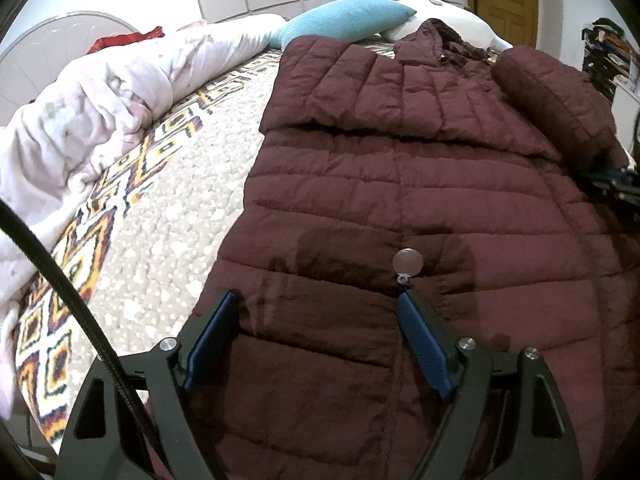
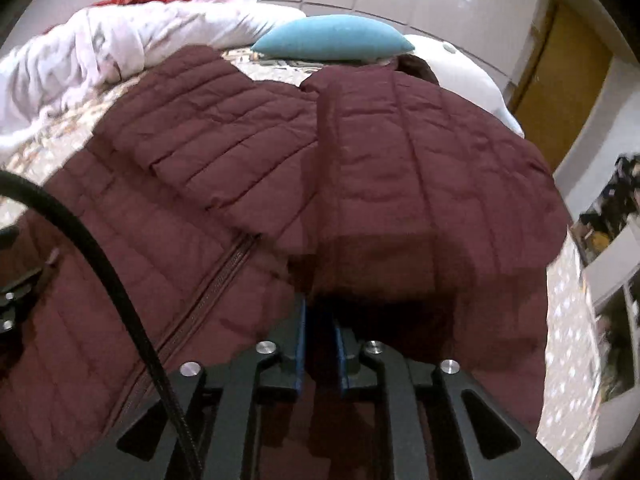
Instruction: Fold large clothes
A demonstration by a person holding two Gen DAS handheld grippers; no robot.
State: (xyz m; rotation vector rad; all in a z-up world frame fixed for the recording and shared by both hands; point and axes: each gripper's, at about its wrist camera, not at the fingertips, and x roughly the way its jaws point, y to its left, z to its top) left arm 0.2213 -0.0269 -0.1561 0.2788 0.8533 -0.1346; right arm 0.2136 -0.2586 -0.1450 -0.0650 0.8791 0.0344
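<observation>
Right tool (image 2: pixel 320 320) apparently clenched on maroon jacket (image 2: pixel 420 184) edge; left tool (image 1: pixel 320 312) released.

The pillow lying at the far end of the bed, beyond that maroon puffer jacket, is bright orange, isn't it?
Not orange. The pillow is teal blue, as the left wrist view shows clearly; the right wrist view agrees. The rest holds: it lies at the far end of the bed, beyond the maroon puffer jacket.
</observation>
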